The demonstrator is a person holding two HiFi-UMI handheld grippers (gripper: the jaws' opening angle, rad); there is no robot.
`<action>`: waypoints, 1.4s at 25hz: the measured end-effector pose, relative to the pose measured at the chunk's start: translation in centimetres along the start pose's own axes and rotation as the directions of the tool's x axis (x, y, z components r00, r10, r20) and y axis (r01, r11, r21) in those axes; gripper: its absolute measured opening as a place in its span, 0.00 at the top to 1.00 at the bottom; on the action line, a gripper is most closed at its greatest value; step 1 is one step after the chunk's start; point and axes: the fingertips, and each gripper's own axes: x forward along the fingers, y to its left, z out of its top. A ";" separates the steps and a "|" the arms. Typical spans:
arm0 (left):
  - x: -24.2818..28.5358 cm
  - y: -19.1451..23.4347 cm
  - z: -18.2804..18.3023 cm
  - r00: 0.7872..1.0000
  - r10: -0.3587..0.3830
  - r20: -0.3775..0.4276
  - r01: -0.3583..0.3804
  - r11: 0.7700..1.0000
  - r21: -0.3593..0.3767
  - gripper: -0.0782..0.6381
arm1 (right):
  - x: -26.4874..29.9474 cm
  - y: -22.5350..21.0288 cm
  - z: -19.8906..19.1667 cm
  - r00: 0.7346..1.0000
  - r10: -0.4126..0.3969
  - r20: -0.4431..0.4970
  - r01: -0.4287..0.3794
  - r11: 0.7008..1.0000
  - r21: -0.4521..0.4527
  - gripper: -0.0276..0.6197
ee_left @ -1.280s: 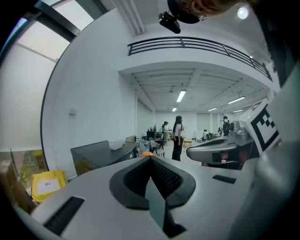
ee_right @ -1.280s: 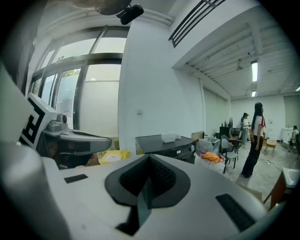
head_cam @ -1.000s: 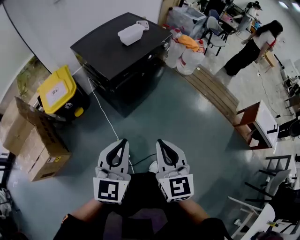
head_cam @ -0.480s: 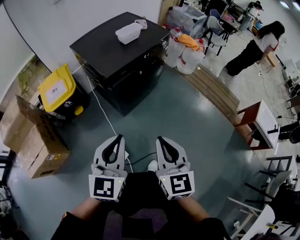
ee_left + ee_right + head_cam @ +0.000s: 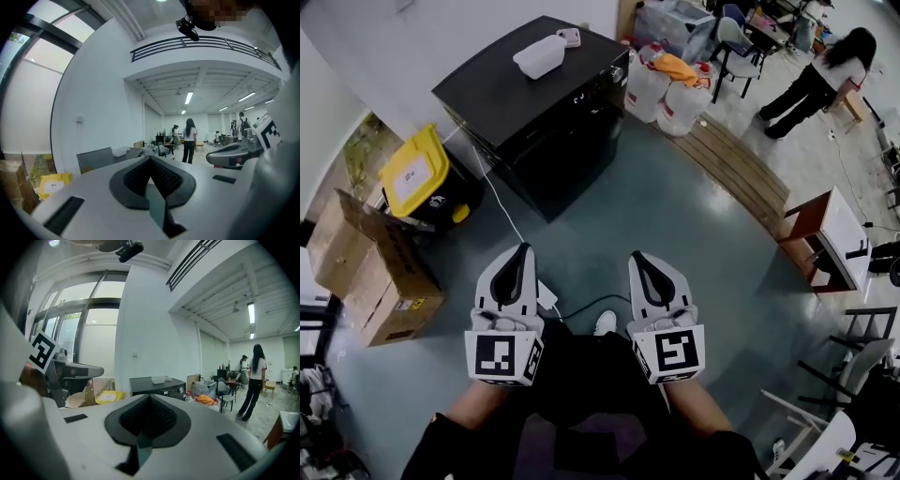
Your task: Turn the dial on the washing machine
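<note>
The black washing machine (image 5: 520, 94) stands against the white wall at the top of the head view, a white container (image 5: 538, 56) on its lid. Its control panel with the round dial (image 5: 180, 390) shows small in the right gripper view. Both grippers hover side by side over the green floor, well short of the machine. My left gripper (image 5: 523, 251) is shut with nothing in it. So is my right gripper (image 5: 639, 258). In the left gripper view the machine (image 5: 96, 159) lies ahead to the left, beyond the closed jaws.
A yellow-lidded bin (image 5: 417, 173) and cardboard boxes (image 5: 366, 272) stand left of the machine. A white cable (image 5: 511, 225) crosses the floor ahead of me. White jugs (image 5: 666, 94), a wooden pallet (image 5: 741, 178) and a small table (image 5: 825, 239) lie to the right; a person (image 5: 816, 80) stands beyond.
The two grippers have spread apart, the left one leftwards and the right one rightwards, both still shut. The machine now sits slightly higher in the head view.
</note>
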 end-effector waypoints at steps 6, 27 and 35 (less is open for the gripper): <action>0.6 -3.3 -0.5 0.999 -0.019 -0.026 0.019 1.000 0.004 0.87 | -1.6 -3.4 -0.5 1.000 -0.032 -0.001 0.032 0.999 0.013 0.93; 19.3 -6.5 -1.4 0.990 -0.132 -0.052 0.132 0.991 -0.001 0.87 | 9.3 -14.9 -3.9 0.993 -0.046 -0.107 0.047 0.999 0.003 0.93; 32.2 -4.6 -0.9 0.977 -0.194 -0.093 0.192 0.981 -0.029 0.87 | 19.8 -20.4 -1.0 0.989 -0.038 -0.142 0.036 0.999 -0.016 0.93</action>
